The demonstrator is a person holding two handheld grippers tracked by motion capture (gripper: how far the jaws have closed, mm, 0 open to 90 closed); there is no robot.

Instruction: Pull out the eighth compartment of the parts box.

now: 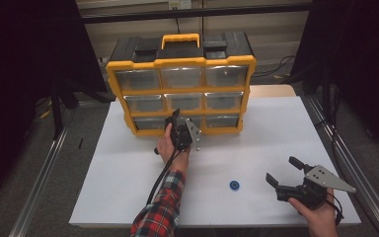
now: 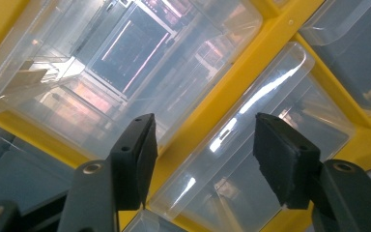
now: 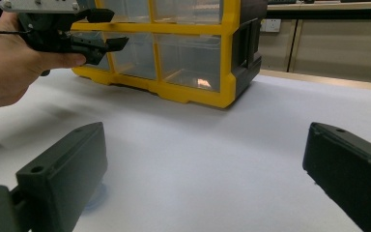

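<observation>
While my left gripper (image 1: 176, 118) is held up against the bottom row of the drawer cabinet (image 1: 181, 81), its two matte black jaws stand partly apart with nothing clamped between them, and the left gripper view shows their flat, rectangular rubber-like pads (image 2: 140, 159) framing the clear drawer (image 2: 251, 145) just ahead. This drawer is of glossy transparent plastic with rounded corners and a curved lip that catches a bright streak of light; thick, smooth yellow plastic bars (image 2: 232, 92) separate it from its neighbours. On the high view the cabinet is a yellow frame of nine see-through drawers in three rows, capped by a black top with a yellow carry handle (image 1: 180, 39), standing at the far side of the matte white table (image 1: 128, 173). My right gripper (image 1: 285, 173) rests low at the near right, jaws wide apart and holding nothing, near a small blue ring (image 1: 234, 185). No lettering is legible anywhere.
</observation>
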